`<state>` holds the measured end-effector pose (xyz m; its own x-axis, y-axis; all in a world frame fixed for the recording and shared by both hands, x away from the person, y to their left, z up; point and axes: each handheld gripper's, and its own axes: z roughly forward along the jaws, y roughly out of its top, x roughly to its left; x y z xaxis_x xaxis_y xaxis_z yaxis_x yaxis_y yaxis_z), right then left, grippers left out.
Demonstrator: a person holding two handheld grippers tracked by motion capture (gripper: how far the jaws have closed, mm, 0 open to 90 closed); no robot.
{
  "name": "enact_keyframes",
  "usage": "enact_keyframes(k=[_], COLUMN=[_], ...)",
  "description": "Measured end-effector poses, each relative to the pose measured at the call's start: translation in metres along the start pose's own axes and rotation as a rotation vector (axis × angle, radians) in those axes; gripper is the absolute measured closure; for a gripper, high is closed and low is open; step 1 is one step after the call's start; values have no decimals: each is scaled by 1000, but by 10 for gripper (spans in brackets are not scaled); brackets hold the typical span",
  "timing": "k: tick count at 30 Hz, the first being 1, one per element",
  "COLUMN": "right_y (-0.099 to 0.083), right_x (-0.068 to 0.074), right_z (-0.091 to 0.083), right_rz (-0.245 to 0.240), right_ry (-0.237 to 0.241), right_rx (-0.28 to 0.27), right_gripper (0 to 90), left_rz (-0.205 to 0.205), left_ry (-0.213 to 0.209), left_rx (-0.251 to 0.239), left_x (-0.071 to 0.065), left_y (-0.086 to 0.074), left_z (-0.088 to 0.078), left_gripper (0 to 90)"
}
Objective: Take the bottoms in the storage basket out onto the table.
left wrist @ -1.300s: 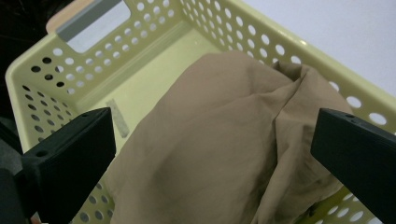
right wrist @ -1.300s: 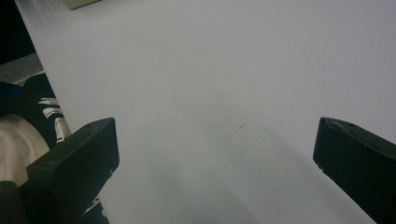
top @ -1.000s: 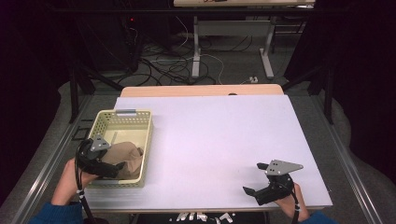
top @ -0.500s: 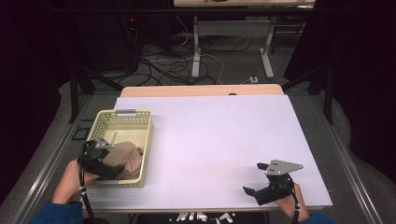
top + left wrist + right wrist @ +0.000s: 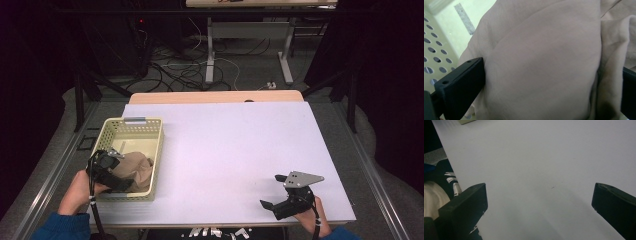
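A white table carries a pale yellow perforated basket at its left side. Inside the basket, at its near end, lies a bunched beige cloth. The left gripper reaches into the basket, its jaws spread wide around the cloth, pressing its sides. Far right of the basket, the right gripper rests near the table's front edge, jaws apart, holding nothing.

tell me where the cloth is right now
The cloth lies in the near end of the basket at the table's left side in the high view, with the left gripper open around it.
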<state>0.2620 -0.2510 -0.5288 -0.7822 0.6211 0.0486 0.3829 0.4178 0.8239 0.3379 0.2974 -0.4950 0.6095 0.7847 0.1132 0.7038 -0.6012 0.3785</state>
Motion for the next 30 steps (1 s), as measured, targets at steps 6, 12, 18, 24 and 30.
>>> enact_keyframes(k=[6,12,18,24,30], right_y=[0,0,0,0,-1], right_x=[0,0,0,0,0], right_z=[0,0,0,1,2], right_rz=[0,2,4,-2,1], right_ry=[-1,3,5,6,6], right_rx=[1,3,-1,4,-11], right_gripper=[0,1,0,1,1], left_rz=[-9,-17,-15,-12,4], left_ry=[-6,-2,4,29,67], left_rx=[46,70,94,96,102], left_x=[2,2,1,-1,-4], left_y=[3,5,6,6,6], left_z=[5,9,11,12,12], left_gripper=[0,0,15,87,190])
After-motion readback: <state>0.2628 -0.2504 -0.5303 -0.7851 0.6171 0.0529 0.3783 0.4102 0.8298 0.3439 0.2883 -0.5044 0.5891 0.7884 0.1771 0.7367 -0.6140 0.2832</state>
